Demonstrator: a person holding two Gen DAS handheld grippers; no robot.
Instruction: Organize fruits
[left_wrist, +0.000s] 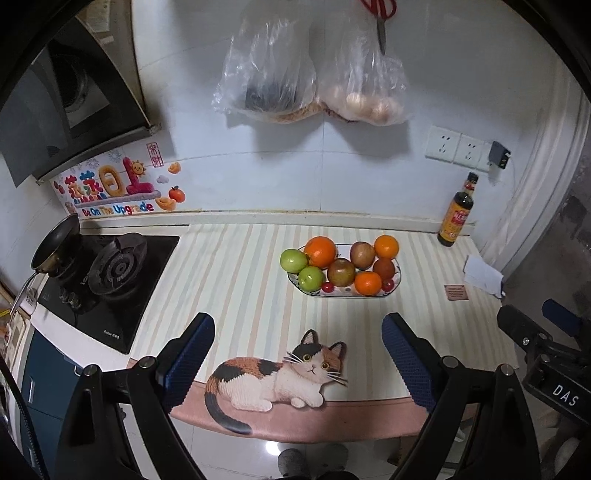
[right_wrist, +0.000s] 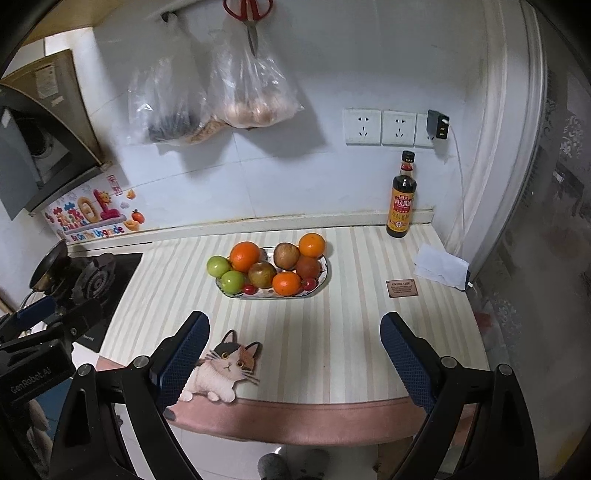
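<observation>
Striped counter mat (left_wrist: 236, 280) bearing a fruit plate (left_wrist: 397, 275) near its back edge; left gripper (left_wrist: 298, 363) and right gripper (right_wrist: 295, 363), jaws spread and empty, hover well in front of the plate.

In my dish (left_wrist: 397, 275): three oranges (left_wrist: 320, 252), two green apples (left_wrist: 293, 260), three brownish fruits (left_wrist: 341, 272), two cherry tomatoes (left_wrist: 327, 287); one bottle (left_wrist: 456, 214) beside.

My left hand-held gripper (left_wrist: 298, 354) has black arms with silver screw heads and blue, grid-textured pads (left_wrist: 190, 363). My right hand-held gripper (right_wrist: 294, 354) matches; its body reads "DAS" in white from the left view. Grey slippers (right_wrist: 275, 466) cover my feet.
</observation>
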